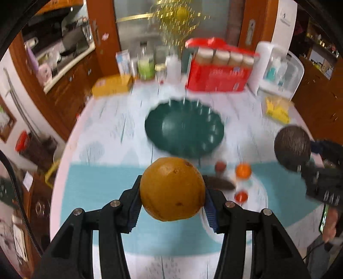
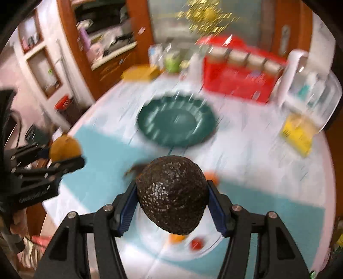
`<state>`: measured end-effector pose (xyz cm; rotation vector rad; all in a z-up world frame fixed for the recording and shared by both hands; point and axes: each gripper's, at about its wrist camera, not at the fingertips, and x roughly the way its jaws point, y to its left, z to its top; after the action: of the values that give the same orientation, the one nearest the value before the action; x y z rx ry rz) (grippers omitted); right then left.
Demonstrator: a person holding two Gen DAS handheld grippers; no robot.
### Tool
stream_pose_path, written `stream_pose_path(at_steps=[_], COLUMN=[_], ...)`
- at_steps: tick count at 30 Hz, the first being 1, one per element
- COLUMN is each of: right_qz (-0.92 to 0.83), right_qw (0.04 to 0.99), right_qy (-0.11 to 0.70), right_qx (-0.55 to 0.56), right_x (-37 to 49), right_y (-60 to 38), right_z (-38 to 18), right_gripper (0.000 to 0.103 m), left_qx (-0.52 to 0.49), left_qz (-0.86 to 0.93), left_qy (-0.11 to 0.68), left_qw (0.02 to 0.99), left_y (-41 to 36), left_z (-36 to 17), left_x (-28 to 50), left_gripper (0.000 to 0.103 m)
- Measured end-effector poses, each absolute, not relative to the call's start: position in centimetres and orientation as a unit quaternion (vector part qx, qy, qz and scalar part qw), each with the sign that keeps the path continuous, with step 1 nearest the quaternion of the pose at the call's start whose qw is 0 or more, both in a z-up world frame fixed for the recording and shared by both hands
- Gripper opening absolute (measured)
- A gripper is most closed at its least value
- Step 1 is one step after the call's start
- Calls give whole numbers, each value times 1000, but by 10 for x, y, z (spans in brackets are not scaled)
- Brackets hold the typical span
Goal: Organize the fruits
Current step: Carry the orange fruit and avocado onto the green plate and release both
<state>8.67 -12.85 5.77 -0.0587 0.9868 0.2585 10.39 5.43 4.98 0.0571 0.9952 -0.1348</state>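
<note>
The left gripper (image 1: 172, 191) clamps a round orange-yellow fruit (image 1: 172, 188) between its blue pads, held clear above the table, and the right gripper (image 2: 172, 196) clamps a dark, pebbly avocado (image 2: 172, 194) the same way; each shows in the other's view, off to the side, its fruit in the jaws. Behind them the room is a kitchen with reddish-brown wooden cabinets (image 1: 70, 85) and a pale glass door (image 1: 137, 25) hung with a gold ornament (image 1: 180, 15). The table (image 1: 103, 115) below wears a white cloth printed with pale trees and a wide teal band (image 1: 103, 193) across its near part. At the far edge stand a red box (image 1: 218, 75) of capped jars, a white appliance with a clear cover (image 1: 283, 70), a yellow box (image 1: 112, 84), and several bottles. A dark green scalloped plate (image 1: 184, 128) lies empty in the middle of the cloth. Nearer, a clear dish (image 2: 205, 242) carries the smaller fruit: an orange one (image 1: 243, 170), a dark brown oblong one (image 1: 220, 183), a dull red one (image 1: 220, 166), and a small bright red one (image 1: 241, 196). A yellow packet (image 1: 277, 110) lies near the right rim.
</note>
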Motion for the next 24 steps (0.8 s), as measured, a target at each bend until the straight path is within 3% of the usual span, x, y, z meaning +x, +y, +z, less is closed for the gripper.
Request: stream_pose_path(at_steps=[5, 9, 16, 24], right_qz=[92, 84, 58, 52], right_qw=[899, 896, 856, 817], right_qy=[428, 435, 514, 573], right_qx=[-21, -6, 13, 30], right_x=[153, 207, 262, 278], right_y=[-140, -138, -113, -107], right_z=[89, 70, -42, -123], right_gripper=[62, 62, 62, 62], left_qx=[37, 33, -1, 4], left_qz=[-60, -49, -49, -52], left_qy=[451, 463, 528, 563], left_qw=[890, 884, 848, 825], left_y=[47, 45, 39, 38], left_z=[69, 34, -72, -138], left_x=[170, 227, 285, 301], left_gripper=[50, 50, 50, 50])
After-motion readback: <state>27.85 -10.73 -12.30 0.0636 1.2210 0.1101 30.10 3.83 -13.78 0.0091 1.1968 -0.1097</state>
